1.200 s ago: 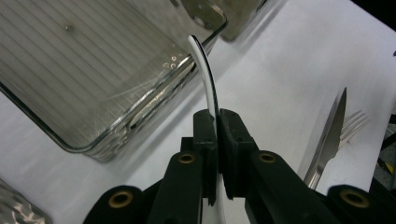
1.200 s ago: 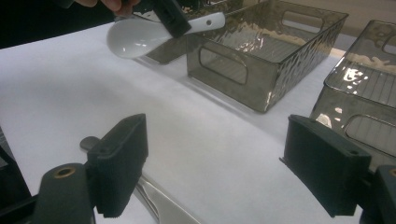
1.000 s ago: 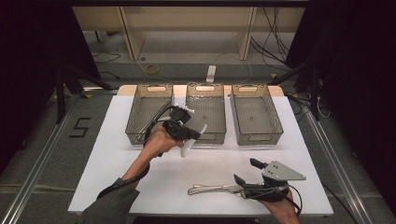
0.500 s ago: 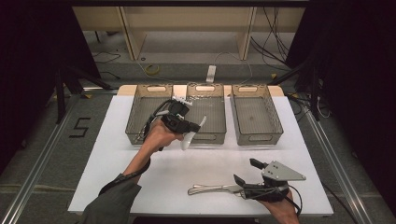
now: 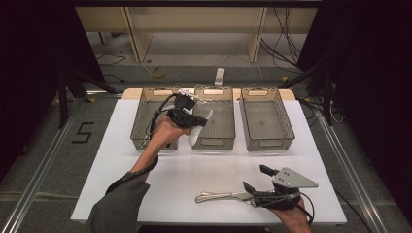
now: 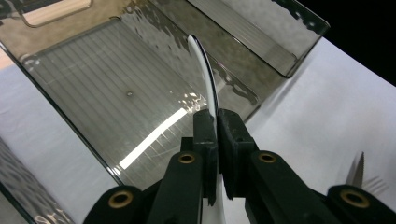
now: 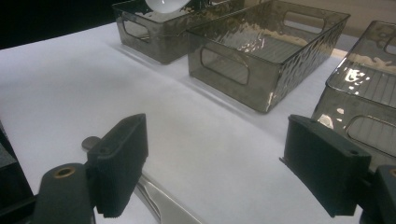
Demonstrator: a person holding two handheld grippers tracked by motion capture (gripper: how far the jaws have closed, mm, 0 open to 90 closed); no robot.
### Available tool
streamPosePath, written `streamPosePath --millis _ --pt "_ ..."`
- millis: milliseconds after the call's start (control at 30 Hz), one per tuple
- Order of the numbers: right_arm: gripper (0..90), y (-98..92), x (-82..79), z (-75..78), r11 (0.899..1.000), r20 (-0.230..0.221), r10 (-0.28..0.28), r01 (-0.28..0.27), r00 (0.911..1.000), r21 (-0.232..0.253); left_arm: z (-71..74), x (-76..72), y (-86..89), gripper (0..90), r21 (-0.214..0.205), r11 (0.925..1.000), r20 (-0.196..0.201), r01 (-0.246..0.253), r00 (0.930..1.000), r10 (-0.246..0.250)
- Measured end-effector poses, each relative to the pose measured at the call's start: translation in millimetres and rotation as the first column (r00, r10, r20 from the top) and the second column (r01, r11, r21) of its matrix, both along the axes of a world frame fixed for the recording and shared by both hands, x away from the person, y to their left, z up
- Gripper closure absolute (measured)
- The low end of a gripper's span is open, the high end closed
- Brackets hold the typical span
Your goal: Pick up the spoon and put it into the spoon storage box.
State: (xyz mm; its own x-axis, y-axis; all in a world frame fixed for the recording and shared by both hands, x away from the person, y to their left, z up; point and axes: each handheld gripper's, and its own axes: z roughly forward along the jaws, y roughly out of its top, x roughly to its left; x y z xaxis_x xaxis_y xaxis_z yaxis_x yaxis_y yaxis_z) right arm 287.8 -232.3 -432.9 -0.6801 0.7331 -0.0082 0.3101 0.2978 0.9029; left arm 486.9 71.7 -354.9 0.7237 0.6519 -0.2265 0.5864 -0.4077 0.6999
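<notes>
High view, from the left: the left gripper [image 5: 197, 121] is clamped tight on a white plastic spoon [image 5: 200, 127], gripped edge-on at mid-handle over the middle bin [image 5: 214, 141], presumably for dropping in. Farther right, the right gripper [image 5: 256, 178] rests with jaws wide and empty (metal tongs [image 5: 221, 197] lie beside it).

White plastic spoon [image 6: 208, 79]: thin, curved, seen edge-on in the left gripper view. Its handle is clamped between the jaws of the left claw [image 6: 216, 122], and its bowl [image 5: 204, 118] is raised above the near end of the middle smoked transparent plastic bin [image 5: 221, 141].
</notes>
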Motion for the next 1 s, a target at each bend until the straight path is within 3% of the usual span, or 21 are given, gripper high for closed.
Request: streamPosePath --millis 467,1000 --pt "22.6 0.0 0.3 -0.3 1.000 0.001 -0.001 0.001 1.0000 0.004 7.8 21.3 1.3 85.4 -0.014 0.9987 0.019 -0.050 0.9986 0.050" --pt "22.5 0.1 0.1 -0.3 1.000 0.000 0.001 -0.001 1.0000 0.005 0.6 38.2 -3.0 85.4 -0.013 0.9945 0.061 -0.104 0.9926 0.105"
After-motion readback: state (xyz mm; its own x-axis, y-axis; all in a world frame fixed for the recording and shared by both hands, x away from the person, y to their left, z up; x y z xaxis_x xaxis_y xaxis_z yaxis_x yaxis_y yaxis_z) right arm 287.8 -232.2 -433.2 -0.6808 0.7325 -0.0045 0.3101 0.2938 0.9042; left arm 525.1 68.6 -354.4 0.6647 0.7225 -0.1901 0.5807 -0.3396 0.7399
